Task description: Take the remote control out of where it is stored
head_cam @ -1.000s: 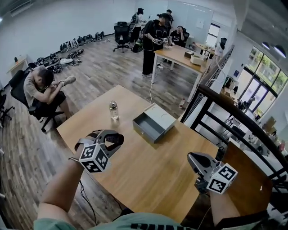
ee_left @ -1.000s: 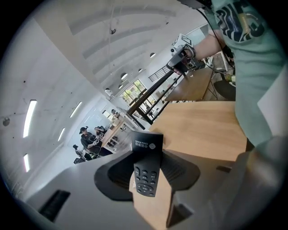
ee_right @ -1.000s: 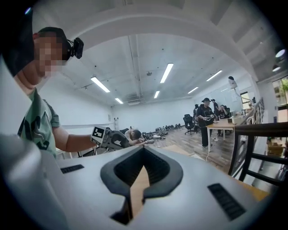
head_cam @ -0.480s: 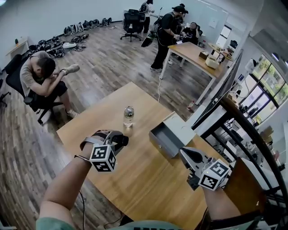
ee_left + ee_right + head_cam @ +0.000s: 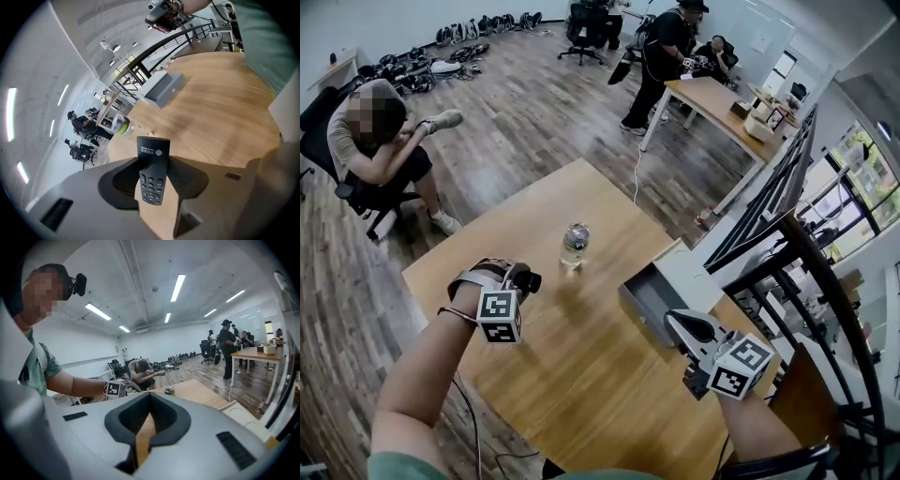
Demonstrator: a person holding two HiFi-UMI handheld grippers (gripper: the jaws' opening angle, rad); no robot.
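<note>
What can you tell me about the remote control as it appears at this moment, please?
The remote control is a slim black bar, plastic by its look, with rows of small grey buttons facing the camera and white print near its far end. It is clamped between the jaws of the left gripper, far end poking out past them, with the wooden table behind it.

Ceiling strip lights (image 5: pixel 178 287) and tall windows (image 5: pixel 861 164) give bright, even light with soft shadows. Fisheye bending curves every edge, and both gripper views darken at the corners. Behind the sharp remote control (image 5: pixel 152 171), the worktop (image 5: pixel 220 103) is motion-smeared.
</note>
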